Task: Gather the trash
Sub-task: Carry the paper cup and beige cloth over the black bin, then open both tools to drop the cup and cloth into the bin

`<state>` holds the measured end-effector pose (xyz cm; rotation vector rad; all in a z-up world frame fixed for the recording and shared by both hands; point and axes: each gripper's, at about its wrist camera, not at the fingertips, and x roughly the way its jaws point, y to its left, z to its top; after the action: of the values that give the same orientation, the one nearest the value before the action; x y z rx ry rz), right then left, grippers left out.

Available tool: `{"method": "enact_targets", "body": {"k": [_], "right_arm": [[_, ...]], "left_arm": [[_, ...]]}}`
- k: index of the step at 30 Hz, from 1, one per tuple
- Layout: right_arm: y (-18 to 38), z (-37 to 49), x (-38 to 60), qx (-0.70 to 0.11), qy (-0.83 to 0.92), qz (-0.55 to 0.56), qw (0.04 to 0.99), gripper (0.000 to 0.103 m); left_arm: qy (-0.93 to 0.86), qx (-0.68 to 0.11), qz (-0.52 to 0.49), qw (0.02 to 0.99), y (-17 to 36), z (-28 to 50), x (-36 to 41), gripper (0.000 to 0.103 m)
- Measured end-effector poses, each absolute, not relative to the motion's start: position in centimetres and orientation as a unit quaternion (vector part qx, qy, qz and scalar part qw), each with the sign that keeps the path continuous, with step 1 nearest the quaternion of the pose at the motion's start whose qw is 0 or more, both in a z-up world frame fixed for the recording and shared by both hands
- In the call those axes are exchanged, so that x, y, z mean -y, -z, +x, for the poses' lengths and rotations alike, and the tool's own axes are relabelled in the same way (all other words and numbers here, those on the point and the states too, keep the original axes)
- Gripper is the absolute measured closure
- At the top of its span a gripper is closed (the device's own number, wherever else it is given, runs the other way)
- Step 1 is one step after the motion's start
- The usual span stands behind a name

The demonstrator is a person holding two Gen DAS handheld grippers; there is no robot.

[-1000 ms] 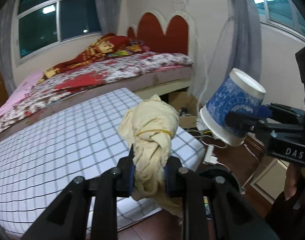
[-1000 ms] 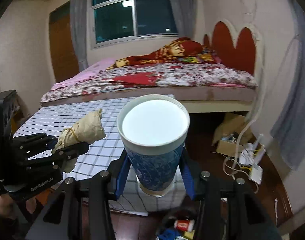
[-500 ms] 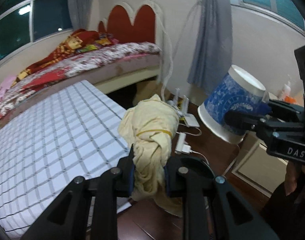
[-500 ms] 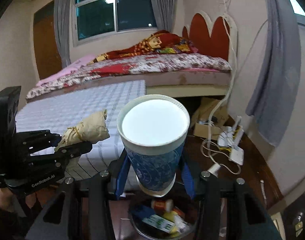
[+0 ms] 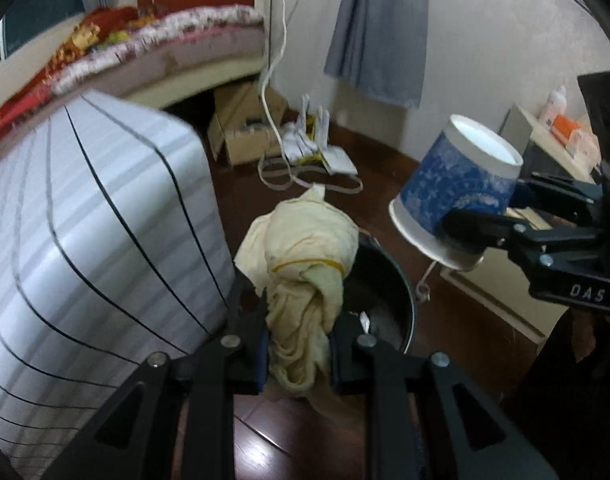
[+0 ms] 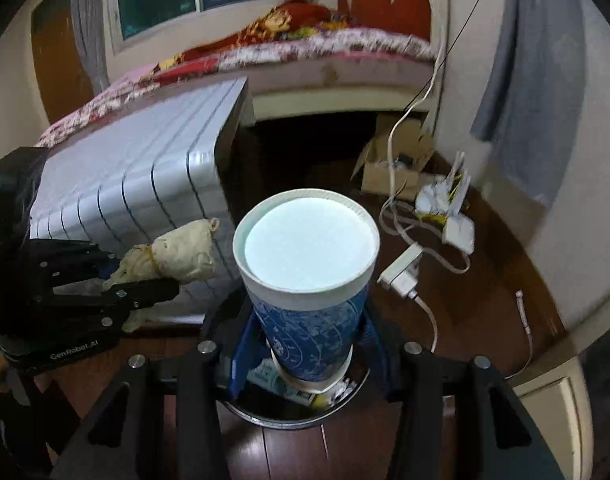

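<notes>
The left gripper (image 5: 299, 354) is clamped tight on a pale yellow bag (image 5: 305, 276), crumpled and knotted, with a thin rubber band around its middle; the pads press into its lower, twisted end and the bulk stands up above the fingers. The right gripper (image 6: 305, 350) grips a paper cup (image 6: 305, 276) near its base, one blue pad (image 6: 245, 344) on each side. The cup is blue with a pale printed pattern, white inside and at the rim (empty as far as the view shows), and held upright along the fingers.

Against the frames a second ago, both grippers now point more steeply down and sit lower: the bed (image 6: 305, 46) has slid toward the top of each view and the dark wooden floor (image 6: 465, 300) fills more of it. A round black bin (image 5: 385, 292), earlier barely in view, now lies directly under both loads, with wrappers visible inside it beneath the cup. Neither grip has changed.

The checked mattress (image 5: 85, 220) stands just left of the bin. A cardboard box (image 5: 245, 128) and white cables (image 5: 305, 172) lie on the floor beyond.
</notes>
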<state>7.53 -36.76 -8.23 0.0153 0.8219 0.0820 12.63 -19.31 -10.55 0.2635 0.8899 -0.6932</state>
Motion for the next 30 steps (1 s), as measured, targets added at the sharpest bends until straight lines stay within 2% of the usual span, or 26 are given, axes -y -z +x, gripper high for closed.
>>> {"method": "enact_targets", "body": {"k": [12, 13, 14, 15, 16, 17, 22, 30], "right_arm": [[16.1, 11.0, 36.0, -0.477, -0.115, -0.025, 0.871, 0.051], [16.4, 11.1, 35.8, -0.482, -0.120, -0.026, 0.868, 0.047], [17.0, 11.1, 35.6, -0.486, -0.127, -0.027, 0.865, 0.040], [17.4, 11.2, 35.6, -0.486, -0.123, -0.038, 0.865, 0.031], [18.1, 11.3, 35.8, -0.481, -0.092, -0.057, 0.870, 0.008], [18.3, 11.3, 36.2, -0.479, -0.073, -0.056, 0.873, 0.001], [19.4, 11.0, 38.7, -0.494, -0.027, -0.010, 0.869, 0.001], [19.7, 10.8, 36.8, -0.501, -0.023, -0.031, 0.865, 0.001]], "left_arm": [[0.338, -0.480, 0.134, 0.798, 16.2, 14.4, 20.7, 0.080], [0.343, -0.483, 0.130, 0.795, 16.5, 14.4, 20.6, 0.078], [0.351, -0.490, 0.111, 0.790, 16.9, 14.6, 20.6, 0.069], [0.350, -0.494, 0.098, 0.790, 17.1, 15.4, 20.5, 0.040], [0.326, -0.502, 0.083, 0.797, 17.5, 15.8, 20.0, 0.022], [0.309, -0.495, 0.068, 0.809, 17.6, 16.0, 19.2, 0.007], [0.239, -0.474, 0.054, 0.846, 17.8, 15.5, 16.8, 0.004], [0.221, -0.458, 0.086, 0.857, 17.5, 14.2, 16.9, 0.002]]}}
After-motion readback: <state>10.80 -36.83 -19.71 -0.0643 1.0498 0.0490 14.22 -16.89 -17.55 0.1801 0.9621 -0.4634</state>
